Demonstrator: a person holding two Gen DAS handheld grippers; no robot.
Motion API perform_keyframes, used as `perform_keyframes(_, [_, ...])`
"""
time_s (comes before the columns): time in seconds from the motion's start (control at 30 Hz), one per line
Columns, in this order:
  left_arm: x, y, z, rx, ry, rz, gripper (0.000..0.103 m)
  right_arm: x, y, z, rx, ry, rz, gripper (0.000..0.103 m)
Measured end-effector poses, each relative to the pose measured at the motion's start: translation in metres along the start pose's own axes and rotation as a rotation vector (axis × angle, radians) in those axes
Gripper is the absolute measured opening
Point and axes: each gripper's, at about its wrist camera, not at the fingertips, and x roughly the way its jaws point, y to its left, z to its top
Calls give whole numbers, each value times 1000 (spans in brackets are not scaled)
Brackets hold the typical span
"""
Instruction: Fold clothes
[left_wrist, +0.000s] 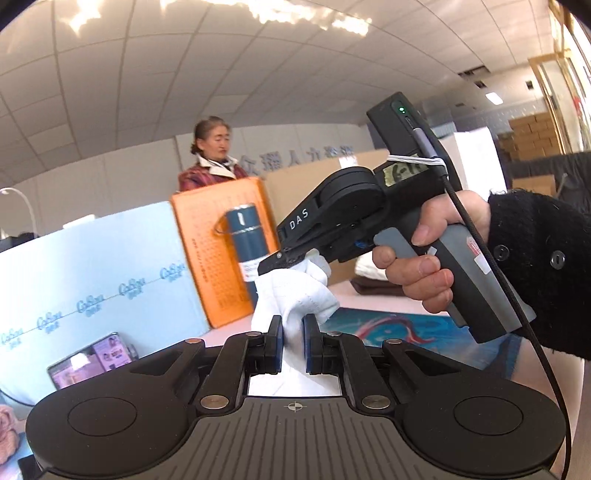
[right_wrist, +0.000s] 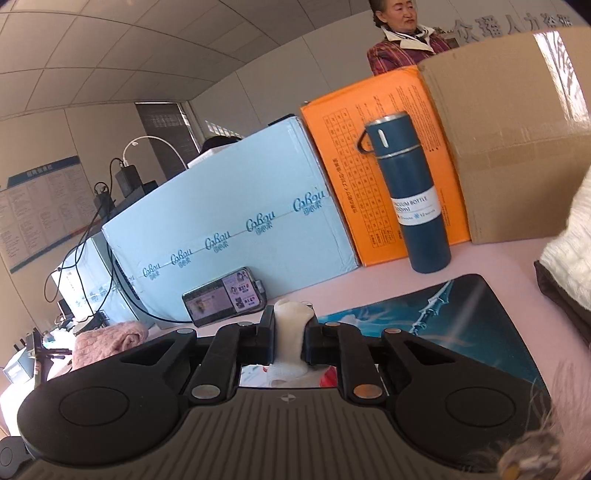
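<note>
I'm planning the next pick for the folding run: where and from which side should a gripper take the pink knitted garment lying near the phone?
Likely best on the rolled upper edge of the pink knitted garment, coming from above. It lies in a crumpled heap on the table, so that raised fold gives the fingers something to close around. The phone and light blue box crowd its far side.

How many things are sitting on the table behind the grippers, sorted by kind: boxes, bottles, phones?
Boxes: 3, namely the light blue box, the orange box and the brown cardboard box.
Bottles: 1, the blue vacuum bottle.
Phones: 1, the phone leaning on the light blue box.
Total: 5
</note>
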Motion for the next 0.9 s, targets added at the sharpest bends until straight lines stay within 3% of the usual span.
perform_keyframes(0.23, [-66,62,-8,-117,-109,136,10,33,111,18,-106,25,0,13])
perform_keyframes(0.37, [-101,96,-29,-218,-88,193,10,71,172,15,-144,96,-22,13])
perform_keyframes(0.5, [-130,126,-57,-365,-44,249,9,121,220,-18,-227,209,-44,13])
perform_keyframes(0.57, [-139,143,-77,-475,-4,258,9,147,239,-40,-261,278,-60,12])
perform_keyframes(0.67, [-152,174,-117,-744,74,216,8,186,268,-74,-311,381,-83,12])
perform_keyframes(0.77, [-163,182,-143,-867,115,226,7,218,288,-103,-327,470,-97,13])
perform_keyframes(0.83, [-171,183,-154,-896,117,203,8,224,287,-110,-260,481,-72,25])
perform_keyframes(0.87, [-174,182,-158,-890,119,185,8,225,285,-109,-209,471,-48,41])
perform_keyframes(0.9, [-174,183,-160,-883,114,173,9,222,283,-104,-163,453,-31,48])
